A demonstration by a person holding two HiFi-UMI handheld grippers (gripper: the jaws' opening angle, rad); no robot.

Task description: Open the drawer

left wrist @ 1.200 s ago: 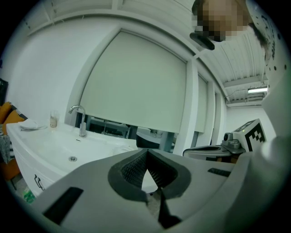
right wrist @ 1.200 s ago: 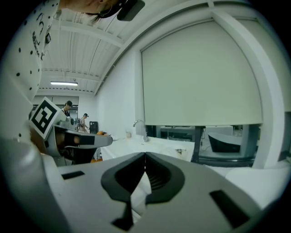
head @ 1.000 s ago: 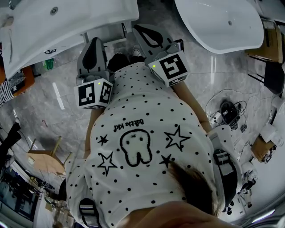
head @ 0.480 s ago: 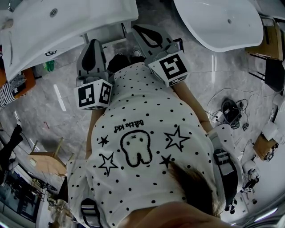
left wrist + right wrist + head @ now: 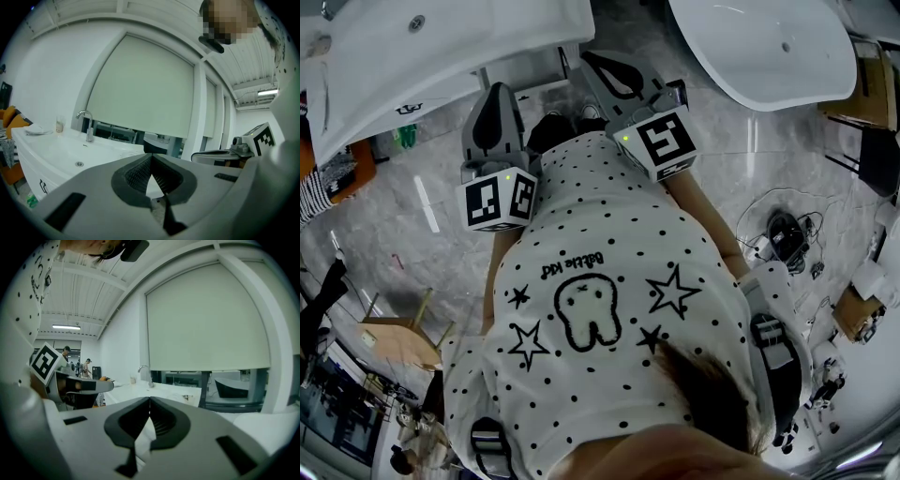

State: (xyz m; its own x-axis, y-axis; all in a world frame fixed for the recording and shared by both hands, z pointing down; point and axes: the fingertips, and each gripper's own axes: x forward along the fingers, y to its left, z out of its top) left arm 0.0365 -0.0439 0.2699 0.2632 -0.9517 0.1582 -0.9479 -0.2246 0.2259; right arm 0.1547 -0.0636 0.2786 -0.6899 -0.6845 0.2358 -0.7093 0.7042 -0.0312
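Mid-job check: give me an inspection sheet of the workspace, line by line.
Surface: white sink counter ahead, with a faucet; grey marble floor underfoot.
Job's things: nothing seen.
Clutter: small cup on the counter by the faucet; wooden stool on the floor.
Grippers: left gripper and right gripper are held out in front of the person, jaws together, nothing between them.
Cables: tangle of cables on the floor at the head view's right.
Surroundings: white tub, roller blind over the window, people far off.
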